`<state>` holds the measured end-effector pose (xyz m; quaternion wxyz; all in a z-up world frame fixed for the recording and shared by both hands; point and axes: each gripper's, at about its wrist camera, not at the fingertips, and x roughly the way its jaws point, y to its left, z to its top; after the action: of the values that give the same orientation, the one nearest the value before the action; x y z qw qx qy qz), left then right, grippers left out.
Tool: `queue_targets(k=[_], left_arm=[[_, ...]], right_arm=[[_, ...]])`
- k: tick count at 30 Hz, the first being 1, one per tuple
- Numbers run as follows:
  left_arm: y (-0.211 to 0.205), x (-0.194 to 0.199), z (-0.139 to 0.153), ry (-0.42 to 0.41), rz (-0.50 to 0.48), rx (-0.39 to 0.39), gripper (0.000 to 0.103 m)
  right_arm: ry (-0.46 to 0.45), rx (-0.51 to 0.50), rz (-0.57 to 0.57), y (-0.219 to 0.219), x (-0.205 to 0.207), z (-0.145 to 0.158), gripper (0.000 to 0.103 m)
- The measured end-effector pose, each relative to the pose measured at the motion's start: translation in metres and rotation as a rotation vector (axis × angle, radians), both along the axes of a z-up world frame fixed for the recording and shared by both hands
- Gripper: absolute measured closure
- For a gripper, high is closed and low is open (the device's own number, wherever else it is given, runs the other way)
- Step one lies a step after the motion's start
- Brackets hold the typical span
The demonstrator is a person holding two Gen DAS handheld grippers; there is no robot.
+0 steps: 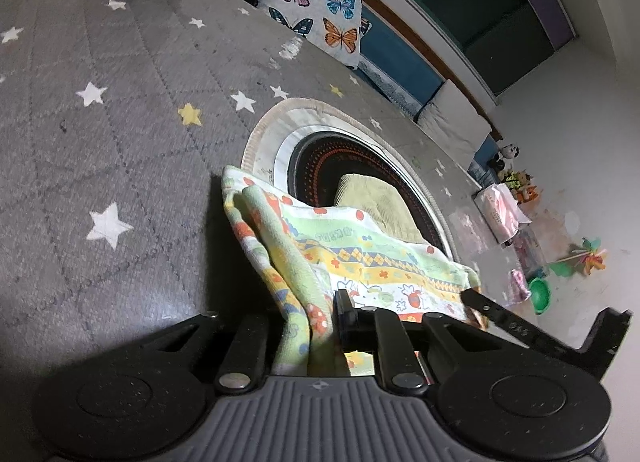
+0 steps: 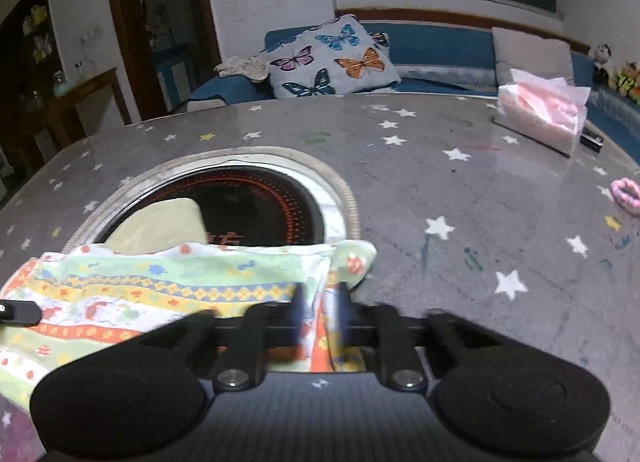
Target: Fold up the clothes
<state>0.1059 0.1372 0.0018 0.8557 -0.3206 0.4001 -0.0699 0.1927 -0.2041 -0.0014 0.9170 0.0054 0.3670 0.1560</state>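
A patterned cloth [image 1: 360,258] in green, yellow, orange and white stripes is held stretched between both grippers above the grey star-print table [image 1: 100,122]. My left gripper [image 1: 320,322] is shut on the cloth's left corner. My right gripper [image 2: 320,302] is shut on the cloth [image 2: 168,286] at its right corner, with the fabric bunched between the fingers. The right gripper's finger [image 1: 492,310] shows in the left wrist view, and the left gripper's tip [image 2: 18,312] shows at the left edge of the right wrist view. A folded olive-green cloth [image 2: 160,222] lies on the round black hotplate [image 2: 256,202] behind.
A pink tissue pack [image 2: 540,114] sits at the table's far right, with a pink ring [image 2: 626,190] near the right edge. A butterfly cushion [image 2: 332,58] lies on the blue sofa [image 2: 432,46] behind. Toys and a green bowl [image 1: 538,294] lie on the floor.
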Motion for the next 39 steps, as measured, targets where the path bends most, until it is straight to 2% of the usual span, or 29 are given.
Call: queue_targets(k=[8,15,18,20,23,25,29,31,35,36,37,38,39], left_arm=[[-0.022,0.006,0.036,-0.093,-0.07,0.06,0.094],[-0.068,0.025,0.063,-0.16,-0.143,0.105,0.094],[-0.079,0.028,0.067,-0.171,-0.154,0.137,0.094],[-0.08,0.027,0.066,-0.165,-0.149,0.144,0.094],[-0.075,0.026,0.063,-0.15,-0.13,0.15,0.094],[-0.068,0.025,0.061,-0.14,-0.12,0.152,0.094],[-0.059,0.025,0.058,-0.131,-0.113,0.156,0.094],[-0.057,0.026,0.056,-0.126,-0.112,0.157,0.094],[-0.055,0.028,0.052,-0.118,-0.113,0.156,0.094],[-0.054,0.028,0.051,-0.116,-0.114,0.156,0.094],[-0.054,0.029,0.051,-0.115,-0.114,0.156,0.094],[-0.054,0.029,0.051,-0.115,-0.115,0.155,0.094],[-0.054,0.029,0.052,-0.117,-0.116,0.155,0.094]], right_arm=[[-0.098,0.033,-0.053,-0.024,-0.032,0.038,0.102],[-0.171,0.027,-0.155,-0.076,-0.058,0.072,0.103],[-0.167,0.044,-0.187,-0.095,-0.063,0.076,0.103],[-0.12,0.08,-0.174,-0.102,-0.061,0.069,0.101],[-0.056,0.119,-0.163,-0.101,-0.053,0.048,0.09],[-0.02,0.148,-0.159,-0.095,-0.047,0.033,0.07],[0.03,0.207,-0.163,-0.084,-0.033,0.007,0.064],[0.041,0.235,-0.173,-0.079,-0.026,-0.001,0.05],[0.022,0.203,-0.168,-0.062,-0.021,-0.009,0.051],[0.015,0.192,-0.164,-0.057,-0.02,-0.01,0.062],[0.021,0.195,-0.15,-0.053,-0.019,-0.011,0.082],[0.027,0.194,-0.143,-0.05,-0.018,-0.011,0.089],[0.033,0.192,-0.138,-0.047,-0.018,-0.011,0.092]])
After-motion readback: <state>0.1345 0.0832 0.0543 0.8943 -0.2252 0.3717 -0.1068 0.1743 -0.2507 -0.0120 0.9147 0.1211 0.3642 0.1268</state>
